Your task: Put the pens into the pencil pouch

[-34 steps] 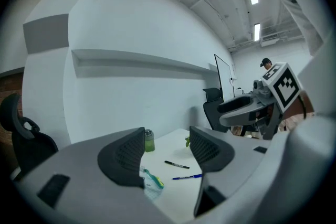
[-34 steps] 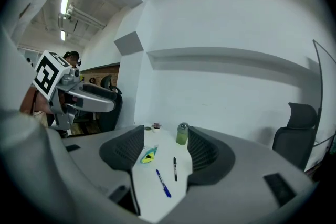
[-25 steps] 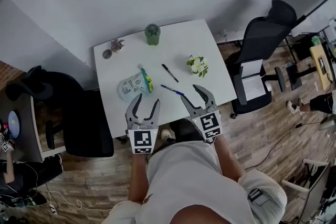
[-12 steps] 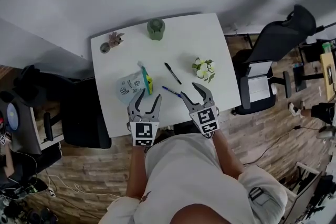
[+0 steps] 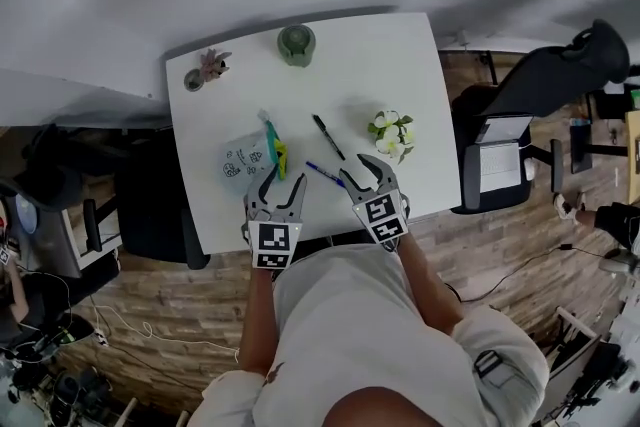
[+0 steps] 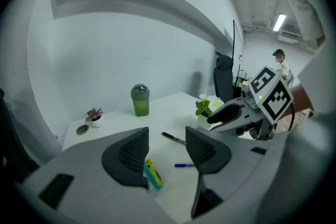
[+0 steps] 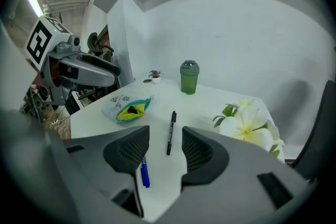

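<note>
White table [image 5: 380,65] fills the middle of the head view. The pencil pouch [image 5: 247,158] lies left of its centre, its teal, yellow-lined mouth open and turned toward the pens. The black pen [image 5: 327,136] lies to the right of the pouch, apart from it. The blue pen [image 5: 325,174] lies just below the black one, nearer the table's lower edge. Both pens rest on the bare tabletop, outside the pouch.

The left gripper [image 5: 284,177] hangs at the table's lower edge, its tips just below the pouch's mouth. Its jaws have just been closing a little but stand apart, with nothing pressed between them. The right gripper [image 5: 358,169] is beside it, its tips near the blue pen's right end. Its jaws have likewise just been narrowing and are parted, gripping nothing. In the right gripper view the black pen shows through the gap, farther off on the table.

White flowers [image 5: 392,132] stand right of the pens, a green cup [image 5: 296,44] is near the upper edge, and a small plant [image 5: 210,65] is in the upper left corner.
</note>
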